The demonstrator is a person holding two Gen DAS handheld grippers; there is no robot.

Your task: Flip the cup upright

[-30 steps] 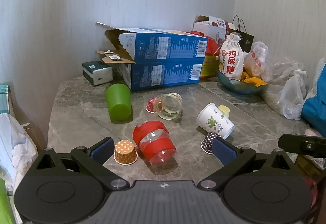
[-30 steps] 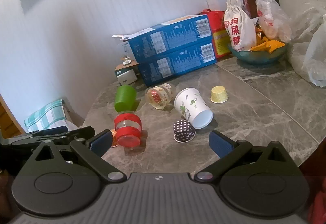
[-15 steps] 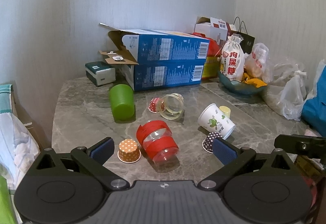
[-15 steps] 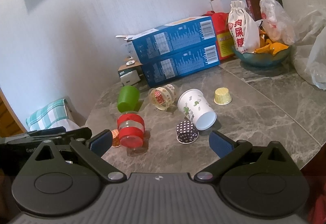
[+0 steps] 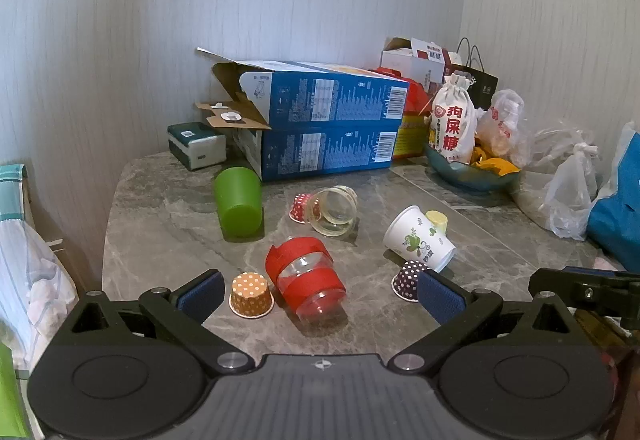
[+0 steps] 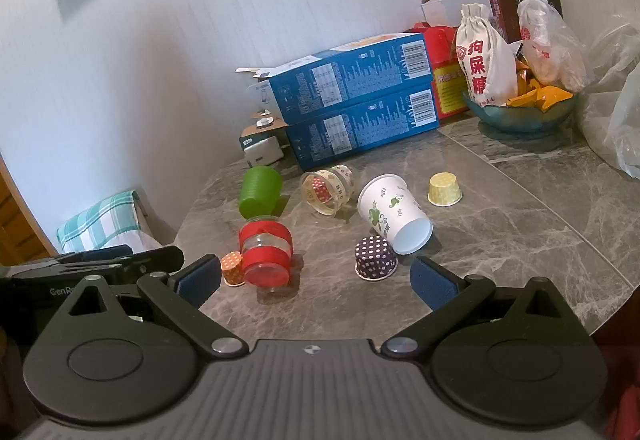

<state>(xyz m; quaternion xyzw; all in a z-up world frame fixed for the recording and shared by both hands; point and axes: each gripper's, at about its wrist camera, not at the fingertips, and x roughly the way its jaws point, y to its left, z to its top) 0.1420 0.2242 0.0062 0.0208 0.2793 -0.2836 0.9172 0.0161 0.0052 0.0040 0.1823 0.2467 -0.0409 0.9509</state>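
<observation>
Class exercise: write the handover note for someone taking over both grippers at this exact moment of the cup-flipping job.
Left gripper: open, empty, hovering short of the cups. Right gripper: open, empty.
On the table: green cup, clear cup, white paper cup and red-banded clear cup all on their sides; small dotted paper cups sit mouth-down.
Done: nothing flipped. Left: choose a cup, grip it, stand it upright.

Two stacked blue boxes [image 5: 320,128] beside a teal bowl [image 5: 468,176] holding a white drawstring bag [image 5: 452,124]

Left gripper [image 5: 318,298] spread wide over the table's near edge [image 5: 160,240], red-banded clear cup [image 5: 308,286] lying tipped between its pads, orange dotted cup [image 5: 251,295] beside it
</observation>
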